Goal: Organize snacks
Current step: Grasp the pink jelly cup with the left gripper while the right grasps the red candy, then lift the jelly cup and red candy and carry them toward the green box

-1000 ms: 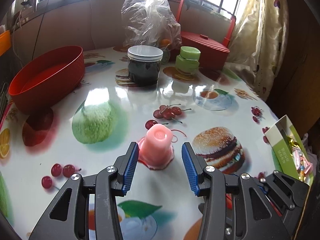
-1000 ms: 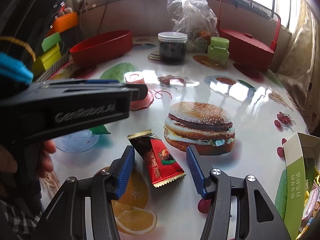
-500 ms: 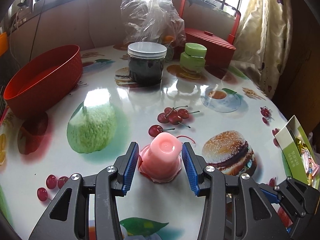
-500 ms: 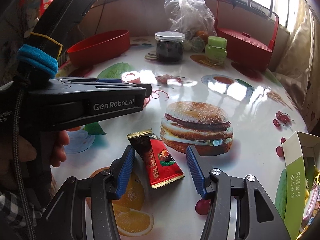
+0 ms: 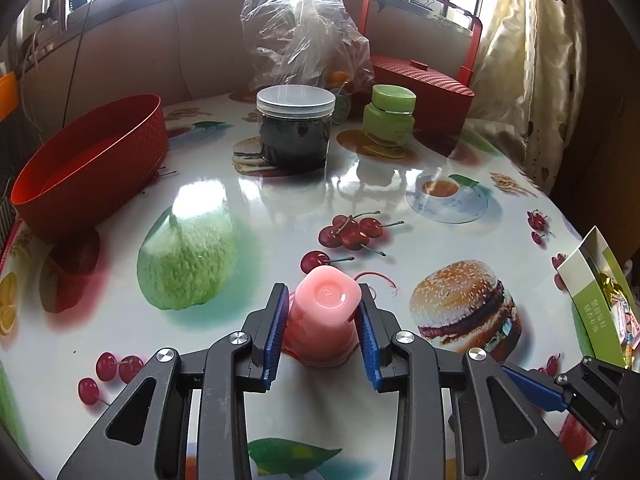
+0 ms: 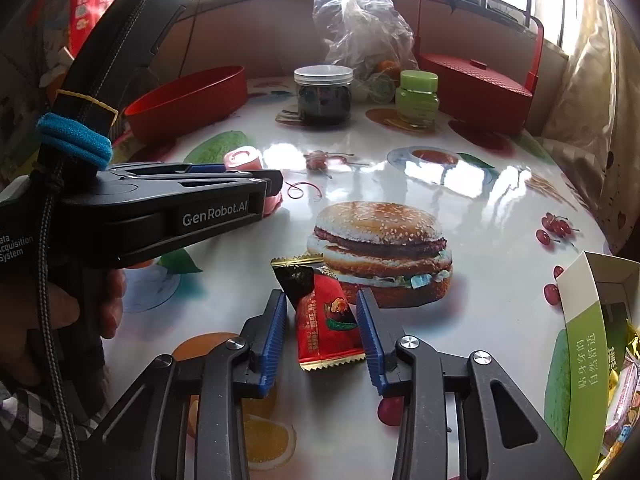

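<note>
The left hand-held gripper (image 5: 322,326) clamps the upturned pink plastic jelly cup (image 5: 325,316), while the right hand-held gripper (image 6: 322,334) straddles, unclosed, the red foil candy wrapper (image 6: 325,320) lying lengthwise between its fingers.

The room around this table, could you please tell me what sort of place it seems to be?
Probably a home dining corner by a window. The table wears a glossy food-print cover, a lidded jar and a red basket stand on it, and a patterned curtain hangs beside barred windows.
</note>
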`<state>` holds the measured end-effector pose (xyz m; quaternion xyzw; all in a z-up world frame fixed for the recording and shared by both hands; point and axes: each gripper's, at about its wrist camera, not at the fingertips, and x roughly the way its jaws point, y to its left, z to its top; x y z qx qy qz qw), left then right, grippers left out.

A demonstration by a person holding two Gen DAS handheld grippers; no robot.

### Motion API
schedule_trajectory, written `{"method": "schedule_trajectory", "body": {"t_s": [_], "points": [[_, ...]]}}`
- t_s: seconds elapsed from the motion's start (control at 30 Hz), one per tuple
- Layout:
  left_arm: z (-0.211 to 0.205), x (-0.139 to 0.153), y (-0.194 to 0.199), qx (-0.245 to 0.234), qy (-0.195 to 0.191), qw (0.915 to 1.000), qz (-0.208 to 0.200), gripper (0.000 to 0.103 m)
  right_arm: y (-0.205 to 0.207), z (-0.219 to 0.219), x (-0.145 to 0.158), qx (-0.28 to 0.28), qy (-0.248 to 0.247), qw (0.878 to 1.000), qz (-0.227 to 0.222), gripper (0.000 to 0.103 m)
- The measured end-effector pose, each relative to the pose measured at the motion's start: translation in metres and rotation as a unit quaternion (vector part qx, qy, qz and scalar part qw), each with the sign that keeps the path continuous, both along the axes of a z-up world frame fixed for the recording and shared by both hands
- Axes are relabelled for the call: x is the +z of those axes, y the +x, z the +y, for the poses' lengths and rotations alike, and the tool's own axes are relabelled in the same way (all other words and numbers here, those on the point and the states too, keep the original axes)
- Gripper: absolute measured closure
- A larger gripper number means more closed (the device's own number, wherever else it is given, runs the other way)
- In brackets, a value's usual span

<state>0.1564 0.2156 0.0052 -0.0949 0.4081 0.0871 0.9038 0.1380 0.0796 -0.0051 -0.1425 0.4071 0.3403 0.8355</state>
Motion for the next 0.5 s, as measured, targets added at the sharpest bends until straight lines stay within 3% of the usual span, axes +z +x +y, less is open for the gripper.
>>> {"method": "schedule_trajectory", "body": {"t_s": [0.27, 0.5], "points": [[0.0002, 0.0000, -0.0003, 0.001, 0.000, 1.0000, 0.000, 0.069, 0.0001, -0.0020, 0.0002, -0.005, 0.000, 1.000, -0.001, 0.077], [0.0023, 0.0009, -0.0037, 0.002, -0.001, 1.0000, -0.002, 0.069, -0.0008, -0.0032, 0.0011, -0.005, 0.001, 1.000, -0.002, 0.078]]}}
